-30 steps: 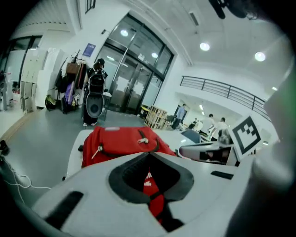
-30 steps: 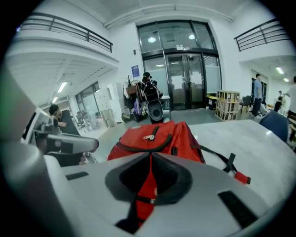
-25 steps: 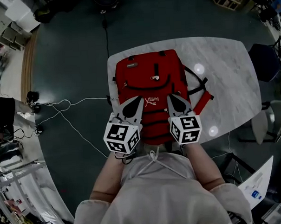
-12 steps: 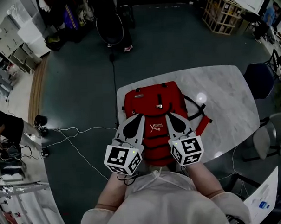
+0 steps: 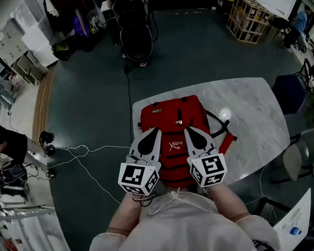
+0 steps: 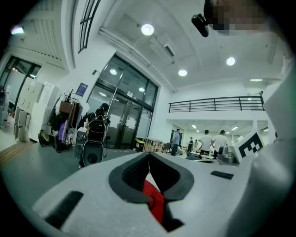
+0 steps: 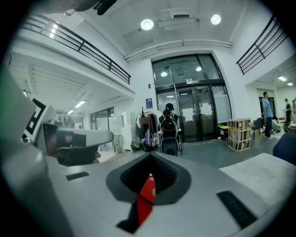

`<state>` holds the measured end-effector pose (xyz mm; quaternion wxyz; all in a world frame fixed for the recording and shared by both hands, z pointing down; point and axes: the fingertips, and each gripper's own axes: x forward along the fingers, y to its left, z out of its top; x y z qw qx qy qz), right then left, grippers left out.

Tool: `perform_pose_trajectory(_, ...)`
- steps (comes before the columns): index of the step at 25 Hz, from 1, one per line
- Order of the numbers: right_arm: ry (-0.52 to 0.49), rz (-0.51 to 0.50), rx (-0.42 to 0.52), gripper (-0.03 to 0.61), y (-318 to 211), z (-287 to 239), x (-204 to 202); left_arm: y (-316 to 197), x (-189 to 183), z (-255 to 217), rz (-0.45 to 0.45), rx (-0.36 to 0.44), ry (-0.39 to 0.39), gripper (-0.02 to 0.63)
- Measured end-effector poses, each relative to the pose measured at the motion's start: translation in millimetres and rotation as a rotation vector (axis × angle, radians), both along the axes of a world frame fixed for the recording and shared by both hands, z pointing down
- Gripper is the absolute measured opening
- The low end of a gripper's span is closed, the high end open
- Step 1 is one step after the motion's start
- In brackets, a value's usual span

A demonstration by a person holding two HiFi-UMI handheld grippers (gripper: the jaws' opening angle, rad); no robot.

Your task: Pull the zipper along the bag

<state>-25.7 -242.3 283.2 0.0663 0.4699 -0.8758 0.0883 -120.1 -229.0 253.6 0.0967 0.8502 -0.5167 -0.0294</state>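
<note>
A red backpack (image 5: 172,128) lies flat on the marble table (image 5: 250,108), its top end away from me. A small silver zipper pull (image 5: 178,121) shows near the middle of its upper half. My left gripper (image 5: 156,130) hovers over the bag's left side, jaws shut with nothing between them. My right gripper (image 5: 186,129) is over the right side, also shut and empty. In the left gripper view the tips of my left gripper (image 6: 149,154) meet, and red fabric (image 6: 153,200) shows through the gap below. The right gripper view shows my right gripper (image 7: 151,158) the same way, above the red fabric (image 7: 145,200).
Black bag straps (image 5: 223,125) trail off the bag's right side. A black stroller (image 5: 136,37) stands on the floor beyond the table. White cables (image 5: 85,150) run across the floor at left. A grey chair (image 5: 297,158) and a dark blue chair (image 5: 289,93) stand at right.
Both grippers stay shut over the bag and have drawn a little closer together. The head view has tilted up, showing more floor beyond the table.
</note>
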Motion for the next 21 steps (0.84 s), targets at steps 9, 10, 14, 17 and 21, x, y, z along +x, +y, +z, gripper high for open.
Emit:
perform_pose_trajectory(9,0.016,0.001,0.006,0.025,4.0,1.1,-0.2,1.5,3.1,6.7,0.001,-0.014,0.004,0.02)
perform_pose_trajectory(10,0.024,0.0,0.011,0.025,4.4,1.1,-0.5,1.5,3.4,7.7,-0.001,-0.017,0.008,0.02)
perform_pose_trajectory(14,0.041,-0.003,0.019,0.025,8.6,1.9,-0.9,2.8,4.1,10.9,-0.006,-0.027,0.015,0.02)
perform_pose_trajectory(17,0.036,-0.001,0.019,0.025,9.8,2.3,0.3,3.8,4.8,13.0,-0.007,-0.029,0.015,0.02)
perform_pose_trajectory(21,0.029,0.004,0.017,0.025,10.3,1.4,3.8,6.4,7.1,15.1,-0.012,-0.033,0.016,0.02)
